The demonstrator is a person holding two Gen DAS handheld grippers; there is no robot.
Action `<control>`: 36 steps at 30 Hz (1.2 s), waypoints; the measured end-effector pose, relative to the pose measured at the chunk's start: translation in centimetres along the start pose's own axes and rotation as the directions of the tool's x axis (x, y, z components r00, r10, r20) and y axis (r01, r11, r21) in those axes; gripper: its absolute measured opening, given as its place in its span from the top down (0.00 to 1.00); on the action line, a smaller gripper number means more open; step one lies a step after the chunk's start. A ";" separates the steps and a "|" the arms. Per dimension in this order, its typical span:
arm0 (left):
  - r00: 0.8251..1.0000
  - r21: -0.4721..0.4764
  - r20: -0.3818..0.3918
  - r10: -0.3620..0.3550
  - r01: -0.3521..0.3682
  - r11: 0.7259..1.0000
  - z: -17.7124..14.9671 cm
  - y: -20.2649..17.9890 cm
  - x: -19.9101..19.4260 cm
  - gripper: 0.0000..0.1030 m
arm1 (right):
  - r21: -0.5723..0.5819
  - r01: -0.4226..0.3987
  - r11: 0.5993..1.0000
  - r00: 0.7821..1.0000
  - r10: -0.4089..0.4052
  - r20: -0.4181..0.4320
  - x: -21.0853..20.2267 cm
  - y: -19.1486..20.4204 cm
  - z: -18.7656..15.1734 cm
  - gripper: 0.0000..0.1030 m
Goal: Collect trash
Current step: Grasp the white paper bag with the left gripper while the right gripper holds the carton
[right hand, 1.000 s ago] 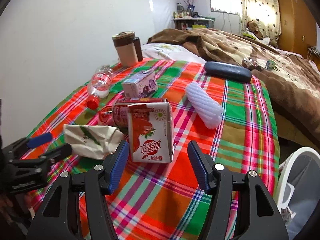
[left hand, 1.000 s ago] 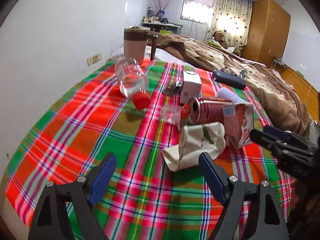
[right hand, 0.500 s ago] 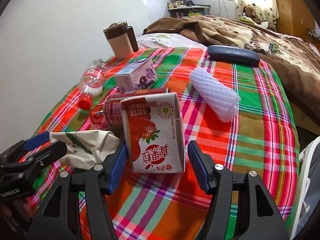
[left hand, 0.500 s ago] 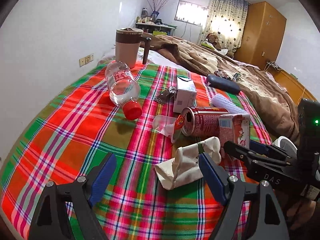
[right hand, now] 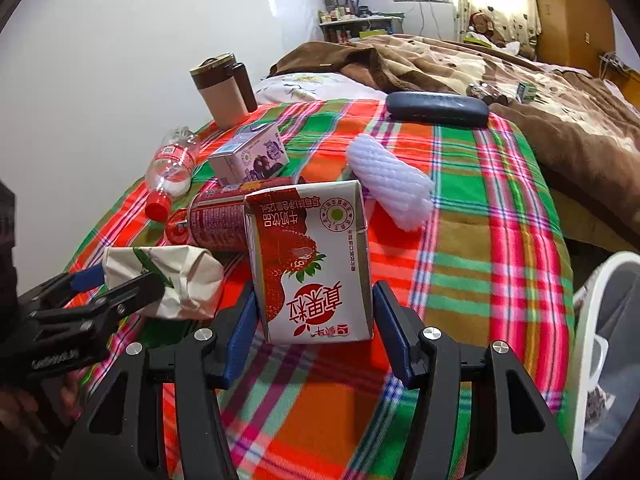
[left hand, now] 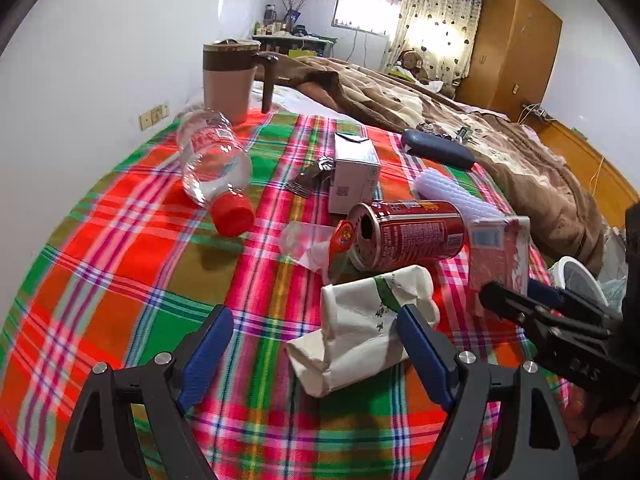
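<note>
left tongs (left hand: 312,346): black frame, blue pads, silver screws | right tongs (right hand: 316,332): same

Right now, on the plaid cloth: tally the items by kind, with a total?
Cartons: 2, strawberry carton, purple carton
Bottle: 1
Can: 1
Crumpled paper bag: 1
Foam sleeve: 1
Mug: 1
Dark case: 1
Total: 8

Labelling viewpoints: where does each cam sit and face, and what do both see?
Left wrist: on the left tool, looking down across the plaid bed at the crumpled paper cup; right tool at the right edge.
Right wrist: on the right tool, facing the strawberry carton between its closing fingers; left tool at the left edge.
Shared: cup, carton, red can, bottle.
</note>
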State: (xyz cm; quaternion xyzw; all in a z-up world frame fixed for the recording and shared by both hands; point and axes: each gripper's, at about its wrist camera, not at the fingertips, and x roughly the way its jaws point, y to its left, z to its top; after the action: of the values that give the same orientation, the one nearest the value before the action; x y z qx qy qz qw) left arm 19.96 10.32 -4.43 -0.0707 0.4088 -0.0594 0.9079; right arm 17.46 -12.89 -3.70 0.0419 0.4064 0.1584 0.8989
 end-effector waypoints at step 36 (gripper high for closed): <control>0.999 0.233 -0.010 -0.032 0.034 0.972 -2.3 -5.0 -1.6 0.19 | 0.114 0.027 0.993 1.000 -0.028 -0.001 -3.0 -3.6 -3.3 0.44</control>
State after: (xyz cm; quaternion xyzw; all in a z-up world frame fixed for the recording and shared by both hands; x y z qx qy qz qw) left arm 16.95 5.45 -3.87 0.0296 0.4008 -0.1223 0.9075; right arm 14.07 -17.46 -4.45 0.0875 0.4150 0.1226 0.8972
